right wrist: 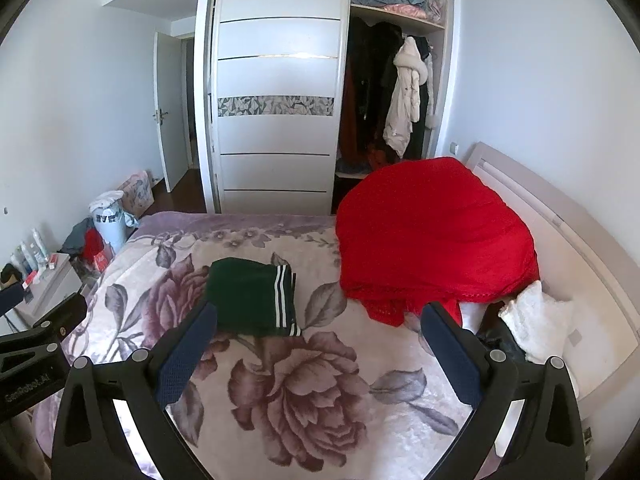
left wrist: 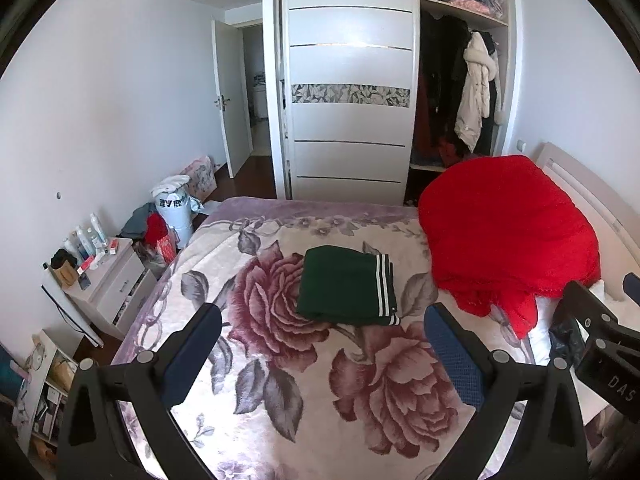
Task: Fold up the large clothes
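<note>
A dark green garment [left wrist: 346, 286] with white stripes lies folded in a neat rectangle on the floral bedspread [left wrist: 304, 380]; it also shows in the right wrist view [right wrist: 250, 300]. My left gripper [left wrist: 322, 320] is open and empty, held above the bed just short of the garment. My right gripper [right wrist: 316, 316] is open and empty, to the right of the left one, with its left finger [right wrist: 188, 354] overlapping the garment's near left corner in view. The right gripper's body shows at the right edge of the left wrist view [left wrist: 600, 336].
A big red blanket heap [left wrist: 508, 236] sits at the head of the bed, by the headboard [right wrist: 560, 216]. A white pillow [right wrist: 536, 320] and a dark item lie beside it. An open wardrobe [left wrist: 460, 80] stands behind the bed. A cluttered nightstand [left wrist: 104, 276] stands left.
</note>
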Motion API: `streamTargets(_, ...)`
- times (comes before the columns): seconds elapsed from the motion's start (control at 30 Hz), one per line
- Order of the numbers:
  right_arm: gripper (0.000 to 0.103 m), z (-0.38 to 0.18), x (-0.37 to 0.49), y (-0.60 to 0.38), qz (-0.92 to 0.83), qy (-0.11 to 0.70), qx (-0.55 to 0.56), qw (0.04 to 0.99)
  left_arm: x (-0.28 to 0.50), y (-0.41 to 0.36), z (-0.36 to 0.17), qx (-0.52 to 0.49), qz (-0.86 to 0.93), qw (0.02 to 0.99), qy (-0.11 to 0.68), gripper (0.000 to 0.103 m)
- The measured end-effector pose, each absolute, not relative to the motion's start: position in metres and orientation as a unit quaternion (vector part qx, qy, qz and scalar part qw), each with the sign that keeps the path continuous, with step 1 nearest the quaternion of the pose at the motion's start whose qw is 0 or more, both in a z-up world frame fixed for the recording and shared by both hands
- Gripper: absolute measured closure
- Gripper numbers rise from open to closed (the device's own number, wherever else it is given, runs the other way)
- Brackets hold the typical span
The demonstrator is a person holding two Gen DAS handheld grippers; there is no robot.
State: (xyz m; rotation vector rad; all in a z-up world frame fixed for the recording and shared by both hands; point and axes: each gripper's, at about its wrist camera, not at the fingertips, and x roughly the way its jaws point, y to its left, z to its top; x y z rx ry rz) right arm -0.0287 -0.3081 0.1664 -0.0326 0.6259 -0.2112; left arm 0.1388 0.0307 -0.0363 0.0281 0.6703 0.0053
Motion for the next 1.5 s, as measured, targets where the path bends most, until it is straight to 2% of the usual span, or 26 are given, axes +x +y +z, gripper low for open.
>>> streamTargets(1.5,0.000,0.159,-0.022,-0.299,-0.069,0.309,-0.005,0.949,0.129,0.034,-0.029,0.021,0.015,0.948,0.317,0.000)
